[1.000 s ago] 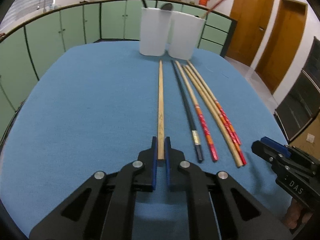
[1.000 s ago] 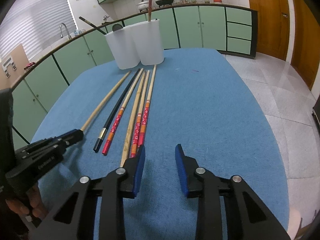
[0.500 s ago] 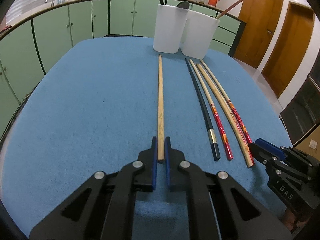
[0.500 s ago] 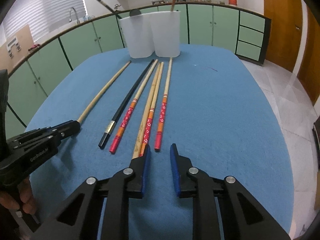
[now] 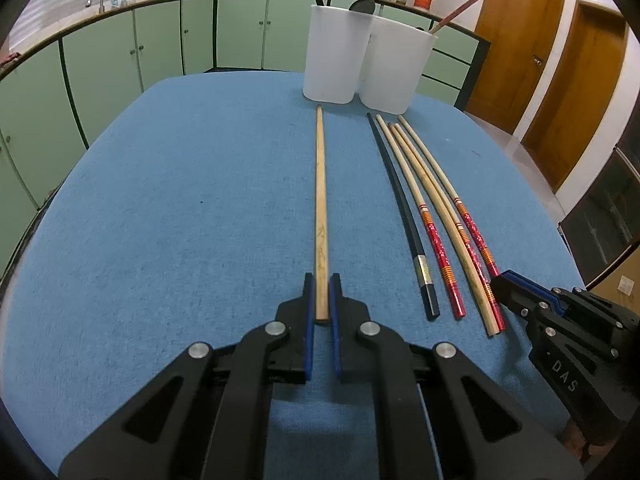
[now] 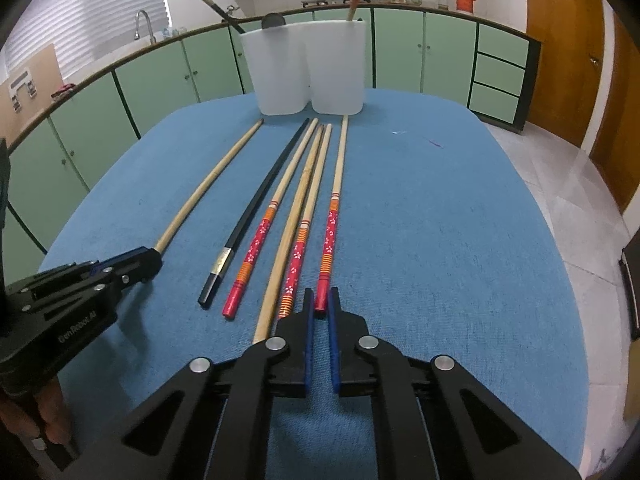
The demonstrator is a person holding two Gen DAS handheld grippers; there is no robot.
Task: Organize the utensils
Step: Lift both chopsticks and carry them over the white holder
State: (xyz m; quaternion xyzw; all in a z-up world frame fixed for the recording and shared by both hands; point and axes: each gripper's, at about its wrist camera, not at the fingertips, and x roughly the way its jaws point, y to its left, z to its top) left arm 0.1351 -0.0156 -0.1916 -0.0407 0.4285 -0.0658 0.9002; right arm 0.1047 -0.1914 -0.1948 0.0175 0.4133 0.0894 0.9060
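Observation:
Several chopsticks lie lengthwise on the blue table. My left gripper (image 5: 321, 286) is shut on the near end of a plain wooden chopstick (image 5: 320, 200), which also shows in the right wrist view (image 6: 204, 188). My right gripper (image 6: 321, 300) is shut on the near end of a red-handled chopstick (image 6: 332, 216). A black chopstick (image 6: 256, 208), two more red-patterned ones (image 6: 276, 216) and a plain bamboo one (image 6: 292, 224) lie between them. Two white holders (image 5: 332, 56) (image 5: 394, 66) stand at the far end with utensils in them.
The blue table cloth (image 5: 180, 208) ends in rounded edges on all sides. Green cabinets (image 5: 120, 60) ring the room, with wooden doors (image 5: 568, 64) at right. The right gripper's body shows in the left wrist view (image 5: 560, 320).
My right gripper has moved forward and closed onto the end of the red-handled chopstick. My left gripper stays shut on the plain wooden chopstick; its view has tilted up slightly.

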